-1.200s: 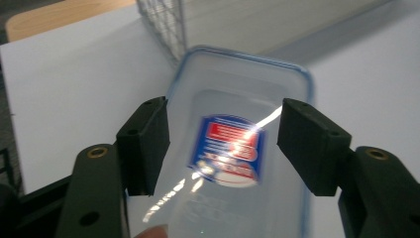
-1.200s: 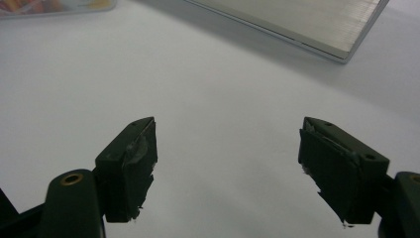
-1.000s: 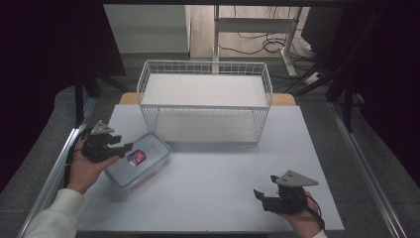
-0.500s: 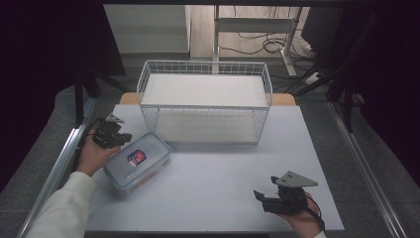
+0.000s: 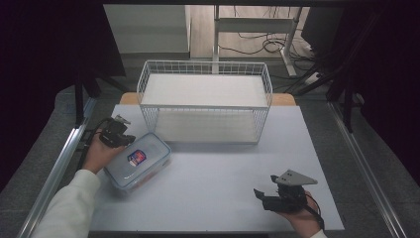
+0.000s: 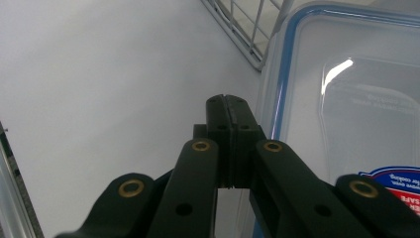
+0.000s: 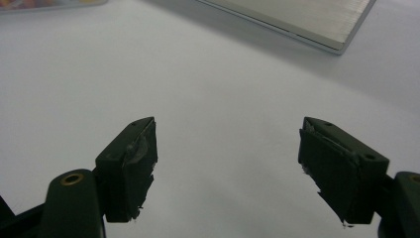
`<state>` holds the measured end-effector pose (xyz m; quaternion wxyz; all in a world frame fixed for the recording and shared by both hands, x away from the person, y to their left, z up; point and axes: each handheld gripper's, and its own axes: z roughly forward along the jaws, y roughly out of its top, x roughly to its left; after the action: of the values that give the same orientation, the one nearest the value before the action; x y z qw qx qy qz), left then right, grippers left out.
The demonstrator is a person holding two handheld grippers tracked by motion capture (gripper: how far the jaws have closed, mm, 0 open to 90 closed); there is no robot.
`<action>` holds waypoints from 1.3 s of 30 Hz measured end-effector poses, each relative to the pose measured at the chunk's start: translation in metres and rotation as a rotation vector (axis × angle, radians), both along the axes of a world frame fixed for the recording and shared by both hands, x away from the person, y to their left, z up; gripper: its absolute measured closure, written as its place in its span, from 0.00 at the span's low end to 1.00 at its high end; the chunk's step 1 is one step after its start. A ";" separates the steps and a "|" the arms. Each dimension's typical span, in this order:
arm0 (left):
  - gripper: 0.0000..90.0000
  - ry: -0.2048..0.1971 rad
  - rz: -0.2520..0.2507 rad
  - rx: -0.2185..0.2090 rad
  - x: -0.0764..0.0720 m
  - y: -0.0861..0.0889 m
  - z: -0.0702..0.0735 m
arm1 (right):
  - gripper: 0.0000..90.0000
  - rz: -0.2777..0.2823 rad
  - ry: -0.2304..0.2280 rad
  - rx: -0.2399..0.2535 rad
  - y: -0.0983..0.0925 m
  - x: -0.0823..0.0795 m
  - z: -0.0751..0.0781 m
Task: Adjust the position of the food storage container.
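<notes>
I see my left gripper [image 6: 229, 106] with its jaws just pressed together on nothing, resting just beside the plastic box [image 5: 138, 161], off its far-left edge. The box lies on the table [image 5: 223, 168] near the front-left corner of the wire basket [image 5: 205, 101]; its clear lid is on, and I cannot tell what is inside. My right gripper [image 7: 228, 168] has its jaws spread wide, well apart from the box.

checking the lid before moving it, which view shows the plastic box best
The high view: the whole plastic box shows, lid on, label up, beside the left tool. The left gripper view gives only a close part of its lid; the right gripper view, a sliver at the top edge.
</notes>
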<state>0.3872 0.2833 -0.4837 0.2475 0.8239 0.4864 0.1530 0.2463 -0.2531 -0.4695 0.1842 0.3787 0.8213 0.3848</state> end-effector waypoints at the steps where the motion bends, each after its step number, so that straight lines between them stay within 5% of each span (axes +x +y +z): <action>1: 1.00 0.000 0.001 -0.003 0.000 0.000 0.000 | 0.25 0.001 -0.001 0.000 0.000 0.000 0.000; 11: 1.00 0.015 -0.039 -0.082 -0.005 -0.005 -0.003 | 0.26 0.003 -0.008 -0.004 0.003 0.005 0.001; 39: 1.00 0.021 -0.233 -0.133 -0.031 -0.062 -0.003 | 0.26 -0.002 -0.003 -0.007 0.001 0.010 0.000</action>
<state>0.3563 0.2209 -0.4865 0.3128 0.8581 0.3989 0.0820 0.2561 -0.2522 -0.4695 0.1874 0.3785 0.8218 0.3825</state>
